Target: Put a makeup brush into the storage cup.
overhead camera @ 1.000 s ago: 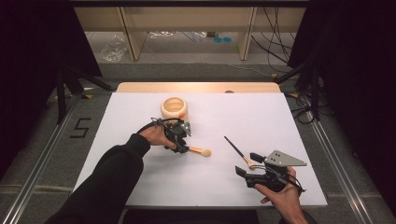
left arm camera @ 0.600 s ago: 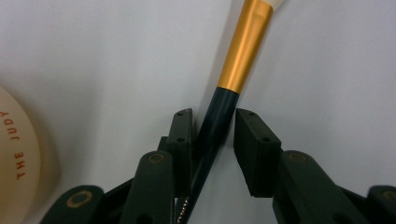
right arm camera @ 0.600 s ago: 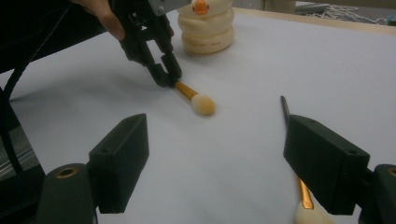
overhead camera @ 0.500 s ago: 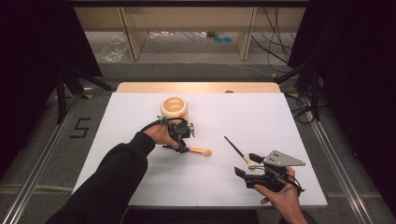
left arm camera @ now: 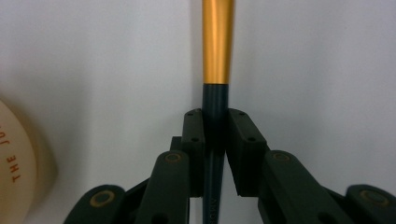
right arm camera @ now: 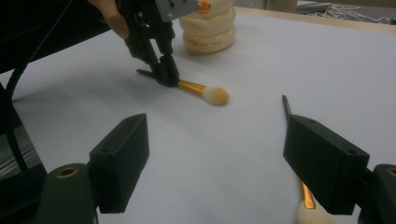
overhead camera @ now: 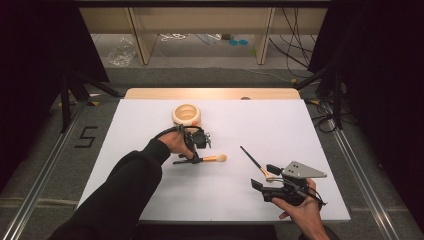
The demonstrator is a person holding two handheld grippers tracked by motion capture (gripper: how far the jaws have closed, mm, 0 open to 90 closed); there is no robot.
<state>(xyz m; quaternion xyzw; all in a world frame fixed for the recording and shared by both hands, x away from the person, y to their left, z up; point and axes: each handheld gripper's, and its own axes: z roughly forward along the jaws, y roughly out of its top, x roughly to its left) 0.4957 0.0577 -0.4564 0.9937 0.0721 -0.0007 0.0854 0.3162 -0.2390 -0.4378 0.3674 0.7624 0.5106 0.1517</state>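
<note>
Cream cup point(left arm camera: 14, 163) reads "THE JU"; left gripper point(left arm camera: 215, 122) jaws, just closing, clamp brush point(left arm camera: 217, 42); right gripper point(right arm camera: 217, 154) open.

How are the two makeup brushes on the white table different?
The brush with the fluffy tip has its dark handle squeezed between the pads of the left gripper, whose jaws have just been closing; the second brush lies free, just ahead of the right gripper, whose jaws stand wide open. The first lies sideways near the cream cup; the second lies slanted. Both have gold bands and pale bristles.
</note>
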